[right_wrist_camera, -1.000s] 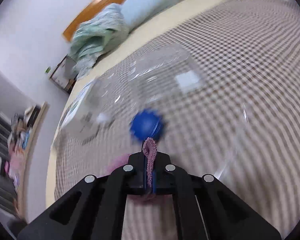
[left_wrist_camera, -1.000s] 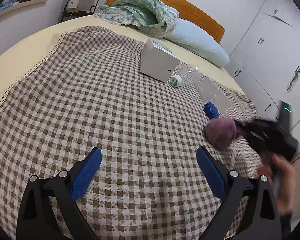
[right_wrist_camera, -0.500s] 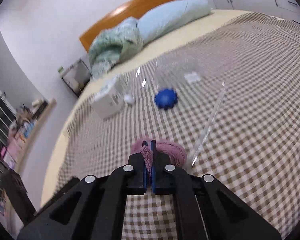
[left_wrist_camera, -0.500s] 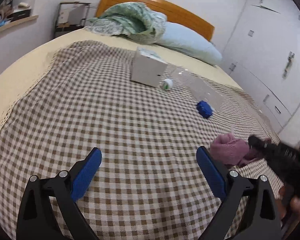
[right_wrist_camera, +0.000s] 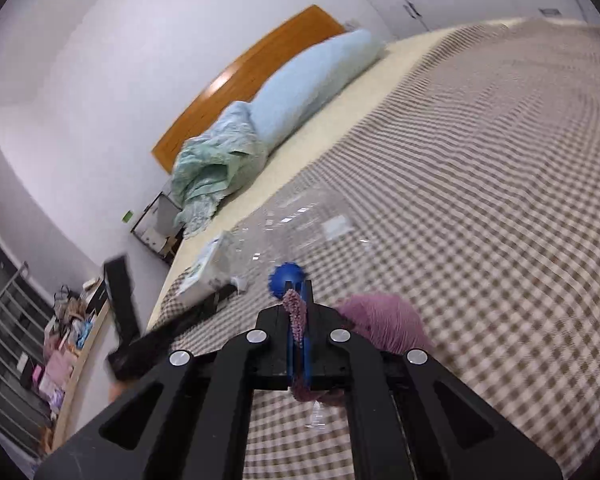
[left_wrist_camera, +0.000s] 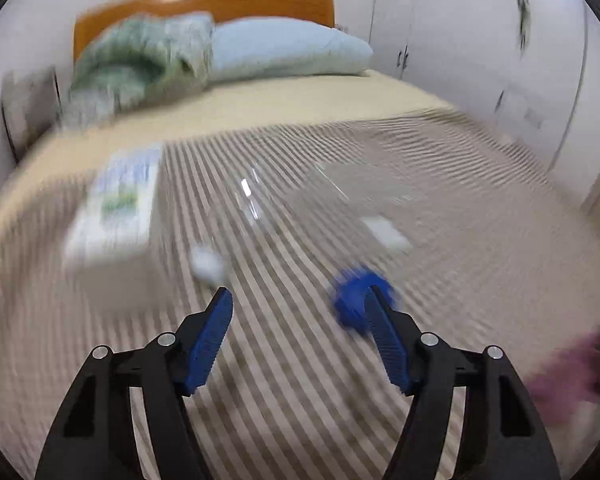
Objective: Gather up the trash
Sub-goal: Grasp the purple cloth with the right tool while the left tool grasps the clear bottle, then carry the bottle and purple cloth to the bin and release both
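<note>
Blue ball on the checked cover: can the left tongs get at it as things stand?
Probably yes. The left tongs are open, and the blue ball lies just beyond the right fingertip with only bare checked cover between. Motion blur hides the exact gap.

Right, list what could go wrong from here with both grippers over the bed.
1. The right gripper pinches only a thin fold of the purple cloth; the rest hangs free and could slip out.
2. The left gripper is open, its right finger overlapping the blue cap; closing now might knock it away rather than grip it.
3. The clear plastic bottles lie just behind the cap and are hard to see, so a reach could bump them.
</note>
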Motion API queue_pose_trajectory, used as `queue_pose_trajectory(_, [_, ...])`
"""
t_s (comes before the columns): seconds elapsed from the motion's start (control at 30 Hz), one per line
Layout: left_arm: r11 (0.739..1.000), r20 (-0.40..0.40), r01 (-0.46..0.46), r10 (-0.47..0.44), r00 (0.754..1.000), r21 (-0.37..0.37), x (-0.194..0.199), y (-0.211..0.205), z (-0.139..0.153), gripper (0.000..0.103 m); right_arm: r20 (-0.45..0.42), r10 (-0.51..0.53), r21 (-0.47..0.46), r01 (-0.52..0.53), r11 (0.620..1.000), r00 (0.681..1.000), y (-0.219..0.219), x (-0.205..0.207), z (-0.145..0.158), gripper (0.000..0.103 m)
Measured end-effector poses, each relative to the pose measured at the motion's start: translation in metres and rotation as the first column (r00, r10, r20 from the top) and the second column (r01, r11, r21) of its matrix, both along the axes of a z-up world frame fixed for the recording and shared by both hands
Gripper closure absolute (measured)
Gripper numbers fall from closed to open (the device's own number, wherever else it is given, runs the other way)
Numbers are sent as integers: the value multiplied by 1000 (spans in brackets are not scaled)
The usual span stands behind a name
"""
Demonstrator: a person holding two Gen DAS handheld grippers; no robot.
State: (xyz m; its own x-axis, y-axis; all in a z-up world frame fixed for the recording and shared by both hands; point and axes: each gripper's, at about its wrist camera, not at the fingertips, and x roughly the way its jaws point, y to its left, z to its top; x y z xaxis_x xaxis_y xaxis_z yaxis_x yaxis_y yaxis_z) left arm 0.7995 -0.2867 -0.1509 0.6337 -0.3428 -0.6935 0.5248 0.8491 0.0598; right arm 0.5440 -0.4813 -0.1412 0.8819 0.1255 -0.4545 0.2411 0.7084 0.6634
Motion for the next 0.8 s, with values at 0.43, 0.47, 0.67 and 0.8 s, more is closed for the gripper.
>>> queue_pose_trajectory(0.43, [968,-68,40,-23,997,248,70,-18,-53,73,-2,76,22,-76,997,997,6,15,-8,99])
queue_pose_trajectory(0.47, [974,-78,25,-8,997,224,69,-16,-49,73,-2,77,19,-77,997,997,7,14,-8,99])
queue_pose_trajectory(0.67, [979,-110,29,-6,994,203,32,-8,-34,73,-6,78,2,-78,997,997,15,17,-2,99])
queue_pose_trajectory(0.8, [989,-138,-29,49,989,143,-14,11,0,73,-5,73,-33,-73,997,997,26,18,-2,100])
